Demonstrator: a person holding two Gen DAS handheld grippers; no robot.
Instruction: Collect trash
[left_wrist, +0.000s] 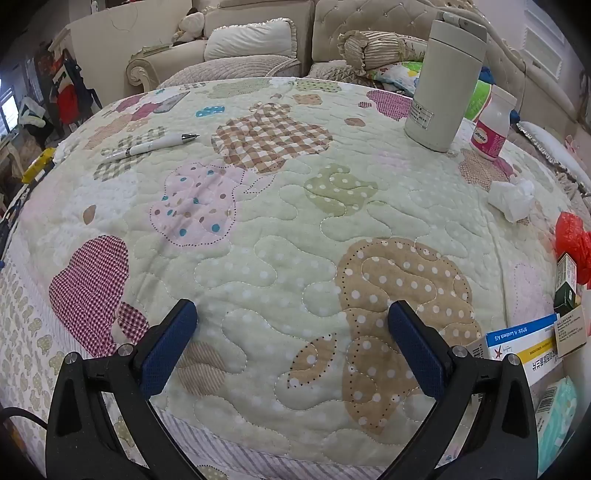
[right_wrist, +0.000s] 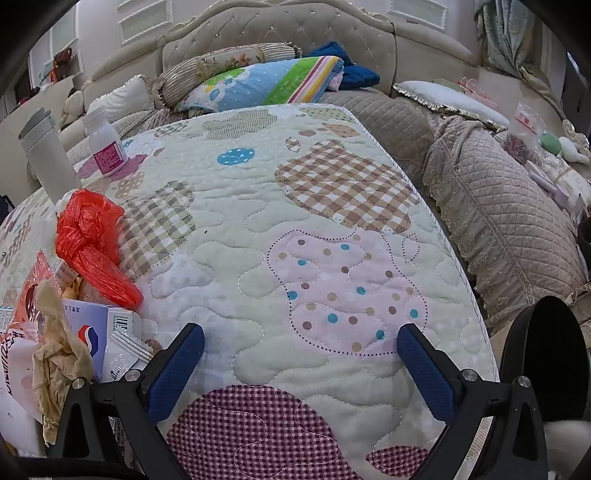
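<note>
Overall: quilted cover (left_wrist: 258, 229) fills both views. Left gripper (left_wrist: 291, 317) spread fully wide, nothing between its pads, hovering over bare quilt. Right gripper (right_wrist: 301, 341) likewise wide and empty. Red plastic bag (right_wrist: 92, 240) lies left of the right gripper beside boxes (right_wrist: 92, 328) half cut off; crumpled tissue (left_wrist: 511, 197) near the quilt's right edge.

Both wrist views steeply down, close over shared quilt (left_wrist: 280, 229).
</note>
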